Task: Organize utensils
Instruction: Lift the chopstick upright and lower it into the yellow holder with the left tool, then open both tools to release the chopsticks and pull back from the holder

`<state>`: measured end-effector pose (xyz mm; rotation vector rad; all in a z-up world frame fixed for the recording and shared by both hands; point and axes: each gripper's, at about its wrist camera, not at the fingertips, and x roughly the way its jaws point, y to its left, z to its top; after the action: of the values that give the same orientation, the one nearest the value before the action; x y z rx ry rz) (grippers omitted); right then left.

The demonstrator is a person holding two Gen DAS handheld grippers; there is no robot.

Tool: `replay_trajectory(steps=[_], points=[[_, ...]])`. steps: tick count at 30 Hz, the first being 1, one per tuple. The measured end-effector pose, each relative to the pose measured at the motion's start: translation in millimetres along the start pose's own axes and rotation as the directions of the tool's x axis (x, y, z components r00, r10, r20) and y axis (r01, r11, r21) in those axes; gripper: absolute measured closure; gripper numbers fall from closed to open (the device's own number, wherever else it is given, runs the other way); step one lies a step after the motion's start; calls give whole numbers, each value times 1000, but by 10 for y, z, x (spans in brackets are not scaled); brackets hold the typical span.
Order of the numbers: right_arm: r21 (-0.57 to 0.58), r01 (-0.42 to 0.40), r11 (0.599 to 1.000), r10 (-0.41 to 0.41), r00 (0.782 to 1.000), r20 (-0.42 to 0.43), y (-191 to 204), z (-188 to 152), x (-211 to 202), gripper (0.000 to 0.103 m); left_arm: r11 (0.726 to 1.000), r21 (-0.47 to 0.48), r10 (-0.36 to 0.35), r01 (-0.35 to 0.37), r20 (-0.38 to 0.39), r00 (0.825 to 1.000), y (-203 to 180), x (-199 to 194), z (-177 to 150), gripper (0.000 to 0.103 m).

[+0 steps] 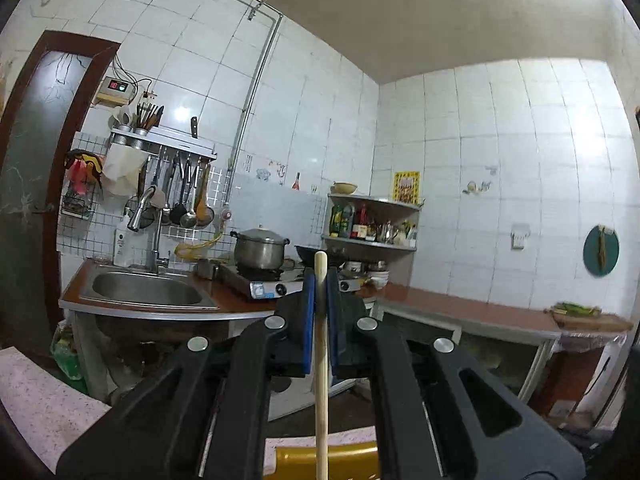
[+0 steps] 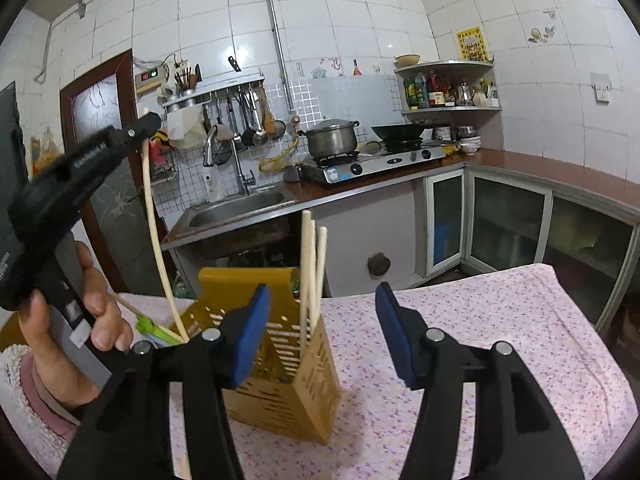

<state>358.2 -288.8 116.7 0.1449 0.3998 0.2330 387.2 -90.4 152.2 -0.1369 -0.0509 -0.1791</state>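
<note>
My left gripper (image 1: 320, 280) is shut on a pale wooden chopstick (image 1: 321, 360) that stands upright between its blue pads. In the right wrist view the left gripper (image 2: 146, 120) holds that chopstick (image 2: 154, 224) with its lower end inside the left part of the yellow slotted utensil holder (image 2: 296, 392). Three more chopsticks (image 2: 310, 272) stand in the holder's right part. The holder's yellow rim (image 1: 352, 454) shows below in the left wrist view. My right gripper (image 2: 322, 332) is open and empty, just in front of the holder.
The holder stands on a table with a pink flowered cloth (image 2: 480, 340). A green object (image 2: 150, 328) lies by the holder's left side. Behind are a sink (image 2: 240, 208), a stove with a pot (image 2: 332, 136) and a wok (image 2: 398, 132), and a rack of hanging utensils (image 2: 248, 116).
</note>
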Motion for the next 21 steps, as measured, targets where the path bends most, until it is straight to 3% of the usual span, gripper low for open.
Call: replay_trajectory(steps=[6,9,12,14,15,19,21], points=[[63,8,998,-8,1000,-5,-163,-38,-53,48,1000,-6,-15,15,-99,995,52,39,-210,95],[58,24,998,-23,1000,-17,-173,-82,-76,48,1000,-28,-9,5,-139,990,144,-16,-252,78],[54,32,998,-30,999,-35,-164,-156,-90,48,998,-53,2,-13,-198,980,268,-109,-245,52],[42,45,998,-42,998,-56,-136,-228,-106,48,997,-71,3,-21,-243,970,363,-220,-232,46],[35,51,998,-48,997,-64,-122,-261,-115,48,996,-82,-6,-17,-277,961,428,-294,-227,42],[6,75,997,-74,992,-104,-27,-457,-189,48,995,-93,5,-41,-360,933,664,-673,-261,9],[9,81,997,-80,989,-128,13,-554,-223,48,996,-81,12,-48,-399,917,775,-861,-343,7]])
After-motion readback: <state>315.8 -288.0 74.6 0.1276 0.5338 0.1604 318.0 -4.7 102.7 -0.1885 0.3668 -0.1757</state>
